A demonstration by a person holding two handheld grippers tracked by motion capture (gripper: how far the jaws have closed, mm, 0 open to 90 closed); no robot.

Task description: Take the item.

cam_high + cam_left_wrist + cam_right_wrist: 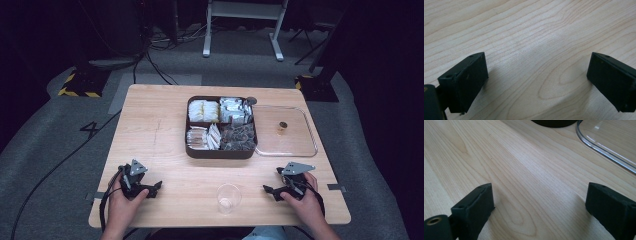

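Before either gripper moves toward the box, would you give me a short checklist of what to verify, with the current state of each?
1. Left gripper open and holding nothing: ok.
2. Right gripper open and holding nothing: ok.
3. Clear lid off the compartment box, lying flat just to the right of it: ok.
4. Plastic cup upright between the grippers at the near edge: ok.
5. Cup empty: cannot tell.
6. All four compartments hold packets: ok.
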